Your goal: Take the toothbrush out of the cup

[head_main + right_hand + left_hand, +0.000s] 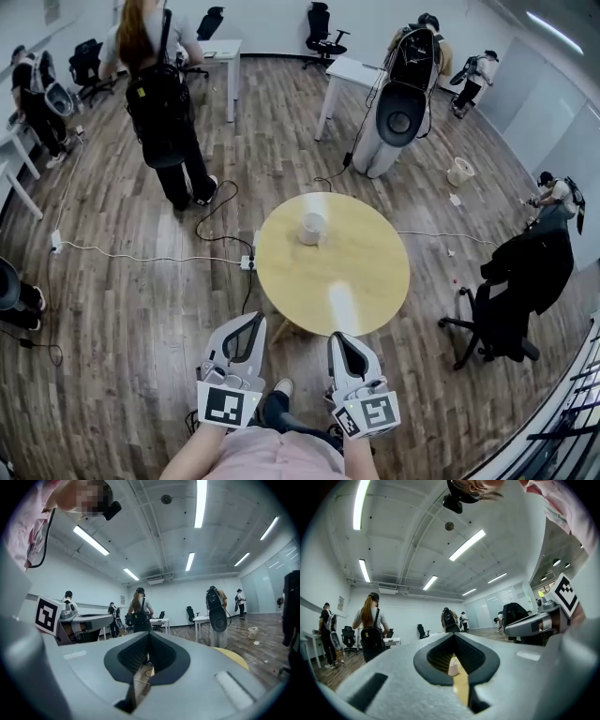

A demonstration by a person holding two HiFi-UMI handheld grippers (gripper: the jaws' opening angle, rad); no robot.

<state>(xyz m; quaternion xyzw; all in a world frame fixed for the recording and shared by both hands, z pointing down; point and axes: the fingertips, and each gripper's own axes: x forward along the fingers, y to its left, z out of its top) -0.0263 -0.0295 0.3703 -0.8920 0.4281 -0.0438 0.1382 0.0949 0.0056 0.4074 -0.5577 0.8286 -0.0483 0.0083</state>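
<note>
From the head view, we hold our left gripper (257,321) and right gripper (337,337) short of the table (375,281). The cup (311,228) stands there untouched, and its toothbrush is too small to make out. In the left gripper view the jaws are together and empty. The right gripper view shows the same. We judge the whole job lies ahead.

A round yellow table (366,281) stands on wood flooring (122,309) (a power strip (247,263) beside it), black chair (511,300) nearby.

The bench (366,272) top is lying open between my left tool (251,323), my right tool (342,339) and the cup (312,228), giving free passage straight ahead. A power strip (247,263) and cable (141,258) are trailing across the floor just left of the bench, and a jacket-draped chair (506,309) is standing off to its right.
</note>
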